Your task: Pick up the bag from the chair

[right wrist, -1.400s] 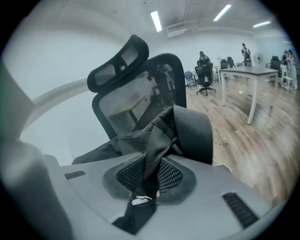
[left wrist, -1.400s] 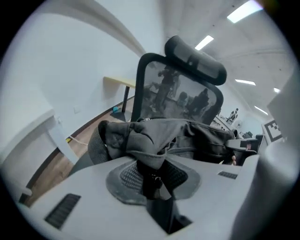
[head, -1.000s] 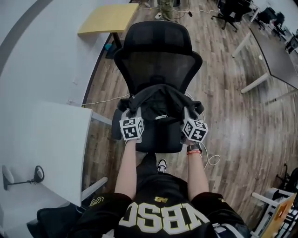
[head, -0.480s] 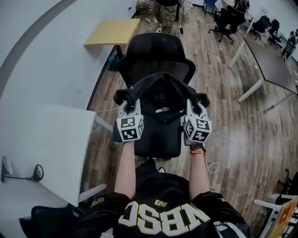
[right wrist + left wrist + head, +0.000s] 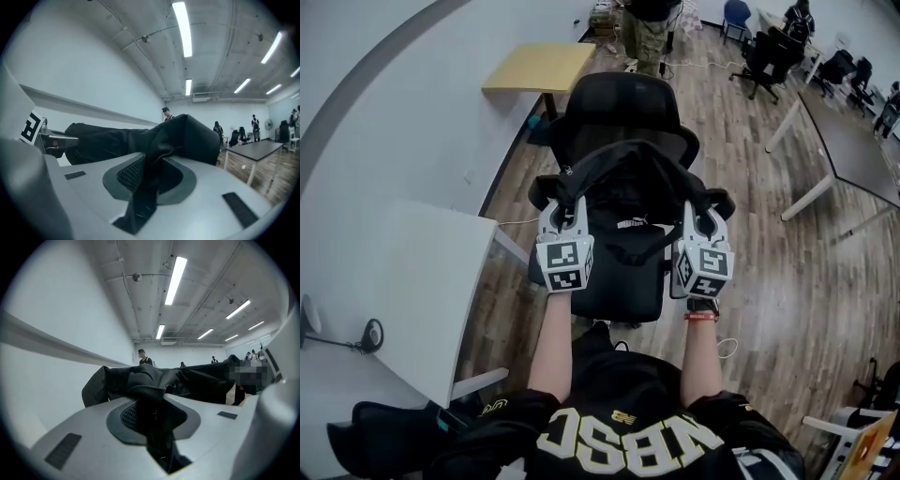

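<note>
Left tool [image 5: 563, 208] and right tool [image 5: 700, 214] each clamp black fabric at one side of the bag [image 5: 628, 192], which hangs between them above the chair [image 5: 623, 108]. The lift seems to be in hand. Next, carry the bag level and clear of the chair.

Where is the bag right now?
Head view, centre: the black bag hangs between the left gripper and right gripper, both clamped on its fabric, over the seat of the black office chair and in front of its backrest.

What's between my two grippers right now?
The black bag spans the gap between left gripper and right gripper, each clamped on its fabric; the head view shows it.
</note>
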A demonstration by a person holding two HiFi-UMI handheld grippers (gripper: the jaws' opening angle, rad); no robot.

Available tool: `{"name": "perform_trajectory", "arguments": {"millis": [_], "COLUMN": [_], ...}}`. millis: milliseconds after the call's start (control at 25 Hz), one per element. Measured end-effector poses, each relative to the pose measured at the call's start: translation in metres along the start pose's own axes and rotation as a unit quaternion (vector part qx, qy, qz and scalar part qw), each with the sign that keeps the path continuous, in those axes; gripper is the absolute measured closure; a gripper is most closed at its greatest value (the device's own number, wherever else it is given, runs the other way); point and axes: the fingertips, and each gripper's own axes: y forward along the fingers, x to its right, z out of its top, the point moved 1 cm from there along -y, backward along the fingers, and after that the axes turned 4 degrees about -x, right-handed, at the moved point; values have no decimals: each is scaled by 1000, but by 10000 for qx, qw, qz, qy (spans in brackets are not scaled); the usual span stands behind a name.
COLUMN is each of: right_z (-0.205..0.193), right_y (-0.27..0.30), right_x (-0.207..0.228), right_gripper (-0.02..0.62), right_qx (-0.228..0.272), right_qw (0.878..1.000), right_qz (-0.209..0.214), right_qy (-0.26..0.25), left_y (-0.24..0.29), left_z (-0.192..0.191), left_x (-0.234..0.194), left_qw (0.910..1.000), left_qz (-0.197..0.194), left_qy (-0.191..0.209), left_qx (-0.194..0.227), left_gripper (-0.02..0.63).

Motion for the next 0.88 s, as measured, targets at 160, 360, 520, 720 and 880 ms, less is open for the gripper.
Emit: {"name": "perform_trajectory", "arguments": {"millis": [160, 360, 520, 720, 880], "right_z": [-3, 3, 1, -4, -6], "right_y": [0, 0, 7, 13, 20], "right_x": [-1, -5, -15, -22, -24], "right_gripper": [526, 526, 525, 523, 523], "right_qx": [-44, -42, -122, -170, -181], "right_qw": [10000, 9999, 9993, 9990, 9985], "right_qz": [31, 105, 322, 367, 312], "right_qy": [15, 23, -129, -187, -414], "left_y": [-2, -2, -1, 6, 10], "left_z": [-7, -1, -2, -8, -15], "left_x": [1, -1, 1, -4, -4], "left_qw": [10000, 9999, 9998, 9995, 9994], "left_qz": [4, 13, 12, 9, -17], "left_qy": [-28, -112, -201, -303, -331], "left_qx": [-38, 14, 5, -68, -114], "left_gripper": [522, 522, 522, 522, 522]}}
